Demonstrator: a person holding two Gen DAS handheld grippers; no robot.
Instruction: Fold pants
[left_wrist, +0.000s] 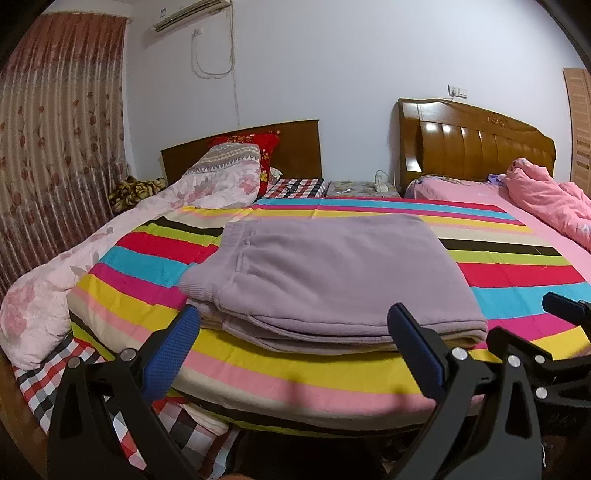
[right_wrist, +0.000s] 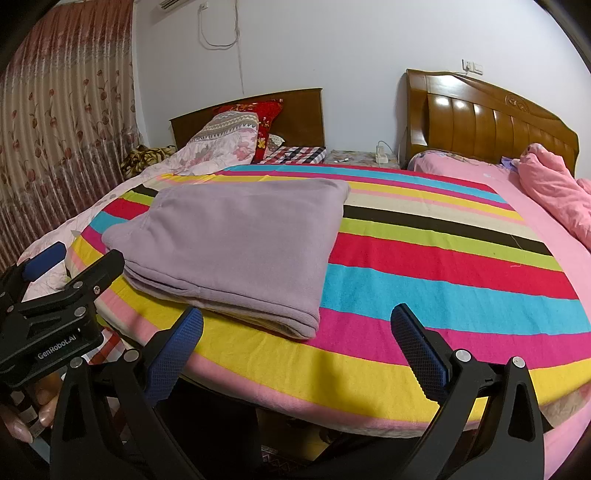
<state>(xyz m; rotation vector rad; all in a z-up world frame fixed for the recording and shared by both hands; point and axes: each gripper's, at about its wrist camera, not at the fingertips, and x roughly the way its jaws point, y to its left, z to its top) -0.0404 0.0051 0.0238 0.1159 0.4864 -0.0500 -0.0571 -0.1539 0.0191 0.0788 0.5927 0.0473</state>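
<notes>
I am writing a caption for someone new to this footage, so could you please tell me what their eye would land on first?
Most likely the striped blanket, whose bright bands cover the near bed. Next, the lilac pants, folded into a neat stack near the blanket's front edge. In the foreground, the left gripper and right gripper are both open with blue pads, holding nothing.

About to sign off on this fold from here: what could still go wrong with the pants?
1. The folded lilac pants lie near the front edge of the striped blanket; a nudge could slide them off.
2. Both open grippers, left and right, sit close to the stack's layered front edge and could snag it.
</notes>
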